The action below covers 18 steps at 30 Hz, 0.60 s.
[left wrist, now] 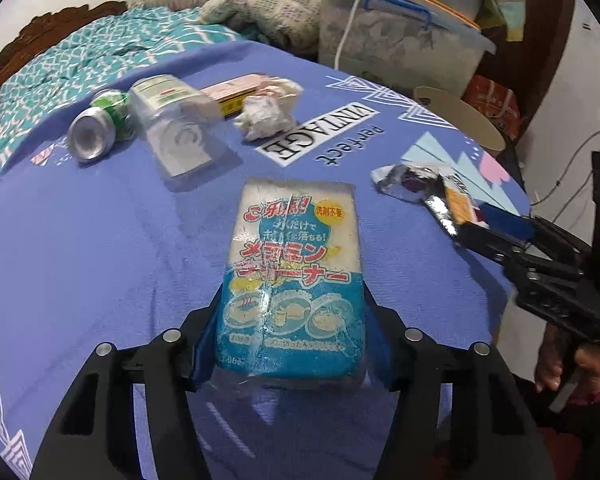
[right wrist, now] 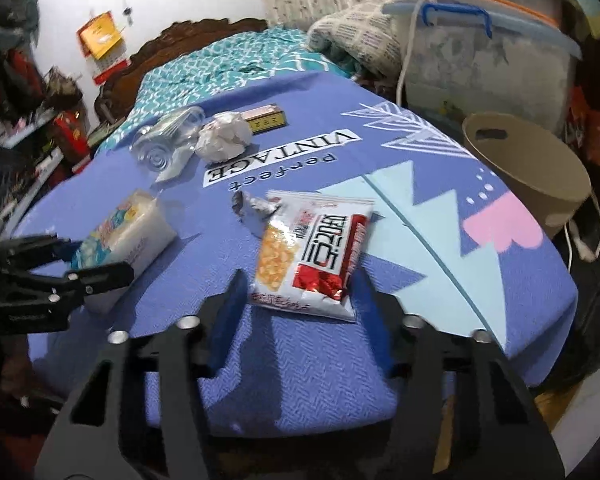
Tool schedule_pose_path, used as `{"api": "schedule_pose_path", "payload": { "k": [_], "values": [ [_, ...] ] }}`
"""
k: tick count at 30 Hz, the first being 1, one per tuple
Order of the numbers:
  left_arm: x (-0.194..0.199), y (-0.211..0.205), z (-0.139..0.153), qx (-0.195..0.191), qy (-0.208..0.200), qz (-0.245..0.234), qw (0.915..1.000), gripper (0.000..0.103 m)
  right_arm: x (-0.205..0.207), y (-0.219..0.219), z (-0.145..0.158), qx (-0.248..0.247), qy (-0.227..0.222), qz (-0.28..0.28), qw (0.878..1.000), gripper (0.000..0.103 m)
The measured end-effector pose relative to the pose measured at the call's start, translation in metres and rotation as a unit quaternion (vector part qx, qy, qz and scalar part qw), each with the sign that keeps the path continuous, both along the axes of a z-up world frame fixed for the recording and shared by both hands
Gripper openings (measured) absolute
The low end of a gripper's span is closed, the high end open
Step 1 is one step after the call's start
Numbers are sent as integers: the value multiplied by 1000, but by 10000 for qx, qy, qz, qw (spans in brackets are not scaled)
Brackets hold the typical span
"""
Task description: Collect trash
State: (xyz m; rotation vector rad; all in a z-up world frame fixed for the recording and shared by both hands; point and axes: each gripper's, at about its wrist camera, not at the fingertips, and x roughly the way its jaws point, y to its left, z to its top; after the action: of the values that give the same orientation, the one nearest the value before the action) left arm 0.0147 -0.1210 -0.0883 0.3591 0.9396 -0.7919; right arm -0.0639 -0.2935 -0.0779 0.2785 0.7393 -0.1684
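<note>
A blue and white sponge packet lies on the blue cloth and my left gripper is shut on its near end. It also shows in the right wrist view. A red and white snack bag lies flat between the open fingers of my right gripper; it also shows in the left wrist view. Farther off lie a green can, a clear plastic package, a crumpled paper ball and a small flat box.
A tan bin stands off the table's right edge. A clear storage tub with a blue handle sits behind it. A bed with a teal cover lies beyond the table. Shelves of clutter stand at the left.
</note>
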Motion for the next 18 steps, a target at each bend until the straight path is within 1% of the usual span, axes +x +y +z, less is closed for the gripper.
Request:
{"api": "schedule_pose_path", "payload": {
  "k": [1, 2, 5, 8, 10, 13, 16, 18],
  "values": [
    [-1, -3, 1, -3, 1, -54, 10000, 57, 2, 2, -1, -103, 2, 54, 9999, 37],
    [-1, -5, 3, -15, 4, -100, 9999, 57, 2, 4, -1, -171, -11, 83, 9998, 37],
    [0, -18, 11, -123, 64, -305, 9994, 57, -1, -2, 0, -44, -118, 32, 9999, 34],
    [3, -37, 18, -231, 195, -518, 9982, 57, -10, -22, 1, 187, -238, -216, 9993, 33],
    [8, -58, 25, -305, 270, -709, 9967, 57, -18, -41, 3, 369, -368, -442, 9977, 33],
    [11, -94, 34, -352, 275, -1003, 9940, 57, -28, -83, 7, 462, -538, -915, 9933, 33],
    [14, -154, 48, -418, 245, -1515, 9873, 57, -39, -137, 10, 691, -706, -1441, 9846, 33],
    [15, -194, 54, -446, 245, -1785, 9826, 57, -43, -173, 11, 741, -751, -1788, 9782, 33]
  ]
}}
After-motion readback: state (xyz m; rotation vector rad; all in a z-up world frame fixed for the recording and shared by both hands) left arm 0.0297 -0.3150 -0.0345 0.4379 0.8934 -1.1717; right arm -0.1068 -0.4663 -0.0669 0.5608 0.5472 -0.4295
